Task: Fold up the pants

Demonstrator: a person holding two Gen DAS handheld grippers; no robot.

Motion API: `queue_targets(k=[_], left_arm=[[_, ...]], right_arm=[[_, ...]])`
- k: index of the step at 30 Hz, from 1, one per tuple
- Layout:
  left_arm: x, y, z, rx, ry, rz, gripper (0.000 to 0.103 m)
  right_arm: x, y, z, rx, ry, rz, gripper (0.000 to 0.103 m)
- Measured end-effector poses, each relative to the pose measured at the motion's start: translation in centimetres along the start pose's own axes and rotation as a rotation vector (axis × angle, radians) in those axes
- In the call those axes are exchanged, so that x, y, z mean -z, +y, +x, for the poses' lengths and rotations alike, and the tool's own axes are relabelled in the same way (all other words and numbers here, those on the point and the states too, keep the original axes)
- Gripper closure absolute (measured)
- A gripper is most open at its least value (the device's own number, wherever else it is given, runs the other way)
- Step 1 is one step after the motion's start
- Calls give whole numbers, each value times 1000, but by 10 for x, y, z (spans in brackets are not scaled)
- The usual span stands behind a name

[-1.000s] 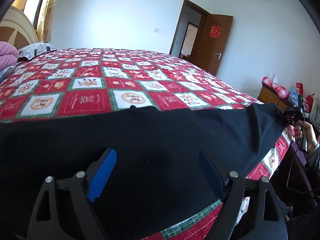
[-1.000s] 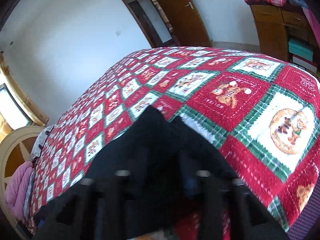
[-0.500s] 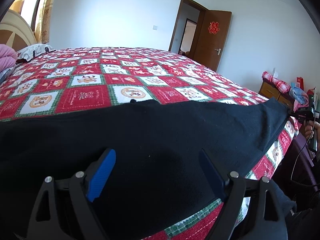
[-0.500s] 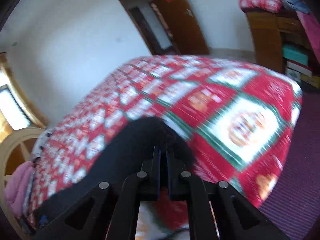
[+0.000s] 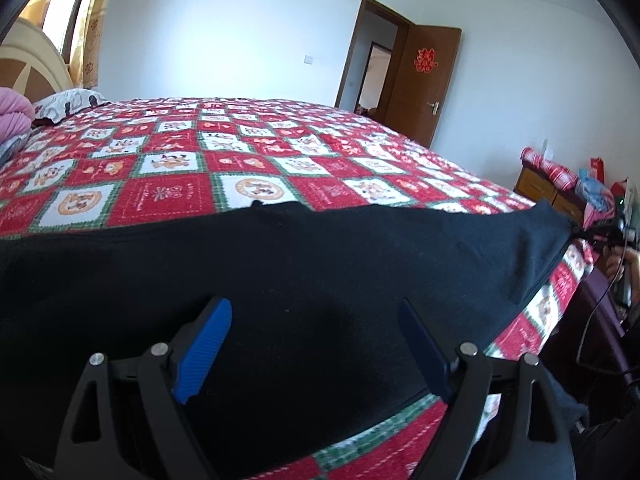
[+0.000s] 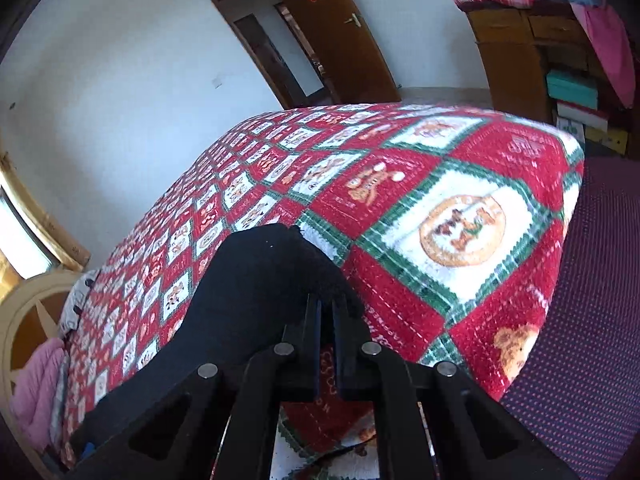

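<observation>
Black pants (image 5: 320, 260) lie stretched across the near side of a red, white and green patchwork bed cover (image 5: 168, 196). My left gripper (image 5: 314, 344) hovers over the cloth near the front edge, jaws wide apart, blue pads (image 5: 204, 344) touching nothing that I can make out. My right gripper (image 6: 326, 308) is shut on the end of the pants (image 6: 248, 300) near the bed's corner, and the cloth bunches over its tips. In the left wrist view the right gripper (image 5: 600, 234) pinches the far right tip of the pants, a hand (image 5: 624, 268) behind it.
Pink bedding (image 5: 14, 120) and a pillow (image 5: 68, 104) lie by the headboard (image 5: 28, 64) at far left. A brown door (image 5: 424, 84) stands open at the back. A wooden cabinet (image 6: 516, 52) and purple carpet (image 6: 592, 320) are beyond the bed's right edge.
My right gripper closed on the end of the pants and drew it rightward to the bed's edge, pulling the cloth out flatter. The left gripper stayed where it was, open.
</observation>
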State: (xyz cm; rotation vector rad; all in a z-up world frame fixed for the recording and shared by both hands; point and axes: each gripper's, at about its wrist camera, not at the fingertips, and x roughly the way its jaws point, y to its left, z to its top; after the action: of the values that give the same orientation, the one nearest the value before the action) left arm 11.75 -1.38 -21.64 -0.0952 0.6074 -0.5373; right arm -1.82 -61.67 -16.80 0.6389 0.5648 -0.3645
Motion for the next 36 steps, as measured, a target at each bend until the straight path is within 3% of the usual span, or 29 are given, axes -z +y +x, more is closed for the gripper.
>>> queue_targets(k=[3,10,14,17,21,23,25,27,29,32,33,35,36], left_arm=[[0,-15,-1,41,-4,19,15],[7,-79,6,114,26,251,13],[16,-87,14,123,61,283,13],[18,-83,12,131,55,262,13],[16,-78,9,133,44,226,13],[16,-76,9,120,41,222,13],[16,-74,9,114,36,213,13],[14,-70,8,107,27,197,13],[12,-66,7,98,16,182,13],[9,-58,6,82,5,151,12],[9,-56,6,73,-1,143,12],[8,-50,4,59,-12,125,10],[7,-47,3,51,-17,117,8]], right_arm=[[1,2,-2,-26,-12,-5,98],[-4,18,-30,-167,-143,-31,98],[-5,3,-8,-52,-61,10,98],[-1,-12,-1,-75,-32,72,98],[-4,0,-8,-40,-42,13,98],[-3,5,-5,24,-22,-26,95],[-5,7,-8,93,-43,-40,75],[-10,9,-25,180,-132,-73,65],[-19,9,-41,190,-189,-78,64],[-39,26,-45,110,-185,-126,59],[-45,31,-39,86,-152,-137,54],[-61,41,-8,9,-32,-131,54],[-67,46,8,10,9,-132,54]])
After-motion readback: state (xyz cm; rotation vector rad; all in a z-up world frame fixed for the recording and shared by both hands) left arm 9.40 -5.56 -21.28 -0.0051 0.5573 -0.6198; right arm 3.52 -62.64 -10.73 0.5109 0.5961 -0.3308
